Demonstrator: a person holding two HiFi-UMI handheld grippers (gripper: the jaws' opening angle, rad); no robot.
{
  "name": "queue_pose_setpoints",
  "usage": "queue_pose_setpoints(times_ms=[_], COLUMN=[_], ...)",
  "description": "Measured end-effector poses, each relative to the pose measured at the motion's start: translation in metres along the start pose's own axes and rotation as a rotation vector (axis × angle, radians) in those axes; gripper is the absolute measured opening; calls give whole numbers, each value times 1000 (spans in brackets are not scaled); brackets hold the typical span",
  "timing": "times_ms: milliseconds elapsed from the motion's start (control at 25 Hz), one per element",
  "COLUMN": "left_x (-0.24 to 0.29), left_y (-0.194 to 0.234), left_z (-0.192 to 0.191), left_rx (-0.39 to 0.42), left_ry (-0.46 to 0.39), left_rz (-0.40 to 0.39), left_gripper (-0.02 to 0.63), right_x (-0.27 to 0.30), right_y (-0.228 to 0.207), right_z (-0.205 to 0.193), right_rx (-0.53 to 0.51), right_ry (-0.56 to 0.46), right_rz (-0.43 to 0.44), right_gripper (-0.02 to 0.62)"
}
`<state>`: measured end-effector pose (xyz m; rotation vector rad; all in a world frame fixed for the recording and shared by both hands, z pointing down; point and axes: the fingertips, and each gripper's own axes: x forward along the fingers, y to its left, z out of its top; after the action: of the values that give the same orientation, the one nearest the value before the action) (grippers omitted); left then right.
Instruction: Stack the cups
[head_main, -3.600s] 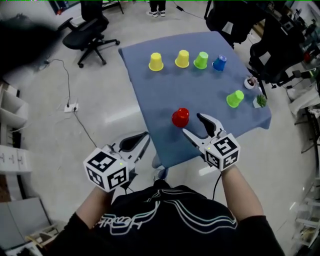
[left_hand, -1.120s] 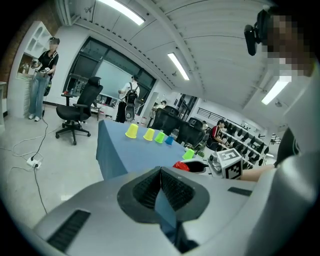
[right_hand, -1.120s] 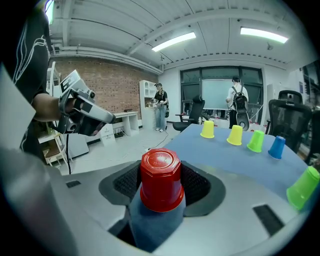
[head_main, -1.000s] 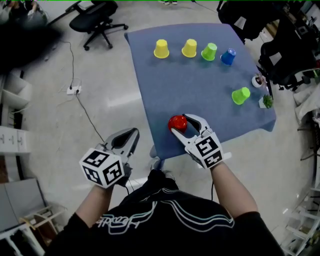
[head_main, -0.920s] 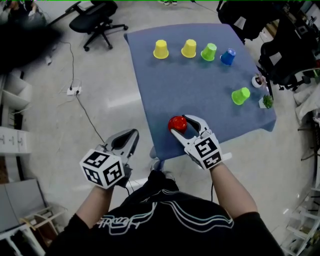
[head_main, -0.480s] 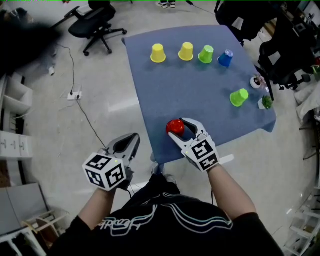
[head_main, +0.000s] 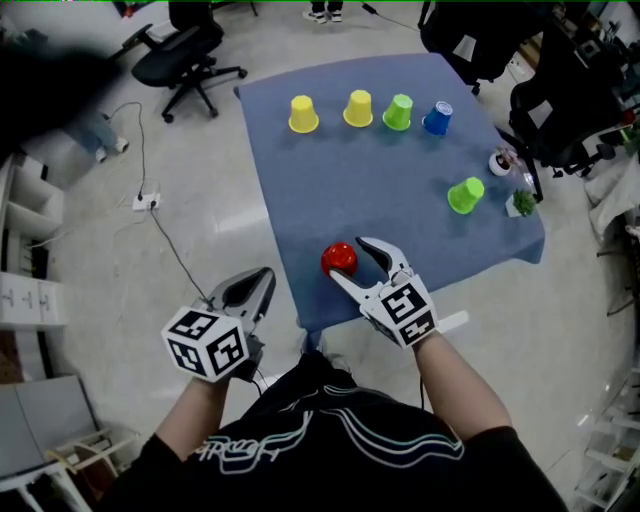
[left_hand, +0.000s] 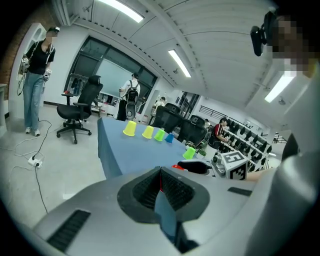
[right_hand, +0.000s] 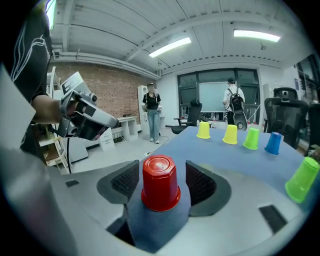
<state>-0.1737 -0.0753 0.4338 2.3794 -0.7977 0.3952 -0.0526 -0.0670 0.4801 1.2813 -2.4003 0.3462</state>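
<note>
Near the table's (head_main: 340, 170) front edge, toward its left corner, the head view shows the upturned red cup (head_main: 338, 258) between the jaws of the right gripper (head_main: 349, 261). The left gripper (head_main: 260, 278) hangs off the table, over the floor. A row of cups (head_main: 358, 108) lines the far edge, and a lone green cup (head_main: 465, 195) sits by the right edge.

The left gripper view shows its jaws pressed together on nothing.

The right gripper view shows jaws that have just been opening. They stand wide, and both pads (right_hand: 127, 182) are clear of the red cup. My worry is a lopsided squeeze: one pad landing first could shove the light cup sideways or tip it toward the front edge. A grip on its tapered wall may also let it slip.
</note>
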Motion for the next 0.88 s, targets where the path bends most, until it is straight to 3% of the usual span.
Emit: queue_pose_setpoints(times_ms=[200, 440, 880], left_x=[3, 8, 27], left_y=[-12, -33, -64], left_z=[8, 19, 22], left_rx=[14, 42, 65], left_ry=[-14, -32, -47], left_rz=[-9, -23, -49], left_gripper=[25, 25, 25], right_x=[-27, -67, -132], right_y=[-12, -56, -140], right_z=[20, 22, -18], right_rx=[10, 21, 86], right_ry=[-63, -73, -28], right_rz=[-27, -143, -372], right_gripper=[293, 293, 292])
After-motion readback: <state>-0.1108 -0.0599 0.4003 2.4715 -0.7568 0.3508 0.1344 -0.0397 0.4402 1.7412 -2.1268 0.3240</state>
